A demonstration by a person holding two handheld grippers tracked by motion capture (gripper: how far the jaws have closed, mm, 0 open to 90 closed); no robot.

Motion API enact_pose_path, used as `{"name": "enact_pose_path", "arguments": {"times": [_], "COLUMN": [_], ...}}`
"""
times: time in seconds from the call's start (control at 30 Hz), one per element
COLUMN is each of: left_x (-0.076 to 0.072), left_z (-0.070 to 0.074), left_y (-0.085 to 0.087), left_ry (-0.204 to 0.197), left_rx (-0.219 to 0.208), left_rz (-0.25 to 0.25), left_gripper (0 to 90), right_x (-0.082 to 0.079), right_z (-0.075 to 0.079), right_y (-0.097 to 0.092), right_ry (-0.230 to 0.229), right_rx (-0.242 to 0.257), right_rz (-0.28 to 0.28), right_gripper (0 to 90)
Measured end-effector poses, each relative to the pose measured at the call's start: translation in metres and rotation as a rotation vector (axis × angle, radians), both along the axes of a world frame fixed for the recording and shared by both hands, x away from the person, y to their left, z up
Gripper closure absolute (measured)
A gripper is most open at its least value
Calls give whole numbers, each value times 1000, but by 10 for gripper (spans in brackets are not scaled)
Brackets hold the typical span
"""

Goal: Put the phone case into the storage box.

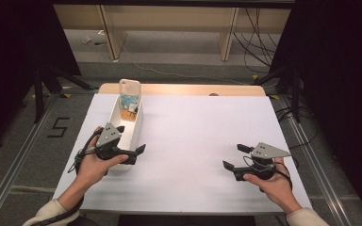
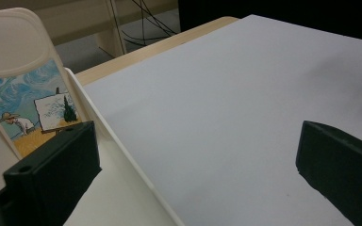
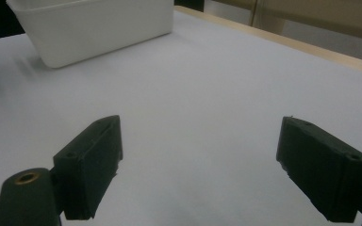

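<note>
Case point(image 1: 129, 96): a cream phone case with camera cut-outs at its top; its back bears a painted scene of a figure in a straw hat at an easel, with blue swirling sky above and ochre ground below.
Case position: it stands upright in the far end of the bin point(image 1: 136, 129), leaning on the end wall, its top rising above the rim.
Bin: white, long and narrow, with plain walls, lying on the left part of the table.
Left gripper point(image 1: 131, 140): jaws wide apart and holding nothing; one jaw is over the bin's inside, the other over the sheet beside it, so they straddle the bin's right wall at its near end.
Right gripper point(image 1: 236, 157): jaws spread and holding nothing, low over the bare sheet, well apart from the bin.
Table point(image 1: 202, 136): covered by a white sheet point(image 1: 193, 122); a strip of pale wood shows along the far edge.
Room: grey floor, pale wooden furniture legs beyond the table, loose black cables at far right, dark curtains on both sides, and a "5" marked on the floor at left.
</note>
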State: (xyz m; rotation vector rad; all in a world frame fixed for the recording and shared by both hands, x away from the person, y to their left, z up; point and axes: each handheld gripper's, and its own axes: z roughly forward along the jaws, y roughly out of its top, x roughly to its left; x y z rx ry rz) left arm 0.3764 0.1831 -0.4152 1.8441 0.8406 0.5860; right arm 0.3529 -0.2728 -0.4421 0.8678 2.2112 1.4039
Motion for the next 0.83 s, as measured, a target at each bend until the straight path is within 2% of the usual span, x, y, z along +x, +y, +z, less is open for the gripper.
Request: {"name": "enact_pose_path", "arguments": {"times": [0.83], "left_x": [-1], "left_z": [1], "left_y": [0], "left_ry": [-3], "left_rx": [-9], "left_rz": [-1], "left_gripper": [0], "right_x": [1], "right_z": [0], "right_y": [-1], "right_ry": [1], "right_rx": [4], "right_rz": [-4], "right_gripper": [158]}}
